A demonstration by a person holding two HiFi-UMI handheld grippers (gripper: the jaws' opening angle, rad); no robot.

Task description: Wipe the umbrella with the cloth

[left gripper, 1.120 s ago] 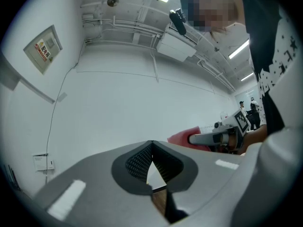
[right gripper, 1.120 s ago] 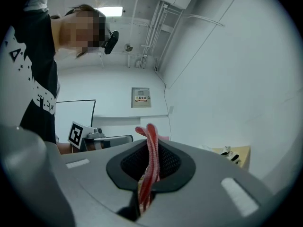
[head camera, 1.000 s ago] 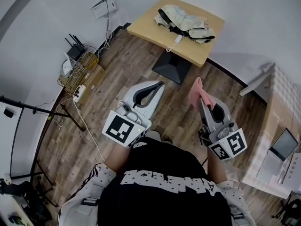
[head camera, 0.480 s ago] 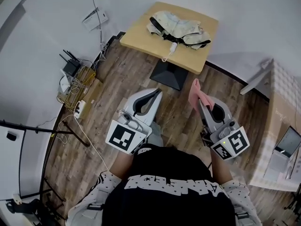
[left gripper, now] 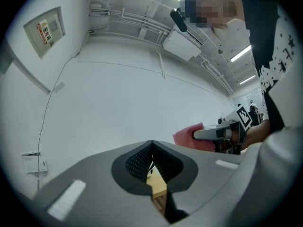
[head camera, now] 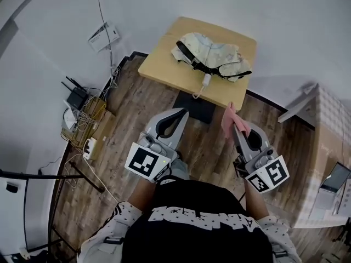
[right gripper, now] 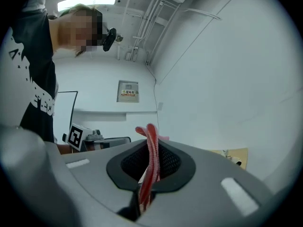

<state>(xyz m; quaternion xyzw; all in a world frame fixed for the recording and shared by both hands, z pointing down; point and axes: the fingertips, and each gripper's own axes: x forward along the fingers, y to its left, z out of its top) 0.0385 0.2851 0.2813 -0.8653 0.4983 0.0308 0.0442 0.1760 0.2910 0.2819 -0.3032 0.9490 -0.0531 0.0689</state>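
A folded cream umbrella with black straps lies on a small wooden table ahead of me in the head view. My right gripper is shut on a pink cloth, which sticks up from its jaws. My left gripper is shut with nothing in it, held level beside the right one, short of the table's near edge. In the left gripper view the pink cloth shows at the right. A corner of the table shows in the right gripper view.
The table stands on a black base on wooden flooring. A router and cables in a wire basket sit by the left wall. A white desk with a laptop stands at the right.
I have walked toward the table: it and the umbrella sit lower and nearer in the head view. Both grippers moved forward with me, the cloth still clamped in the right one.
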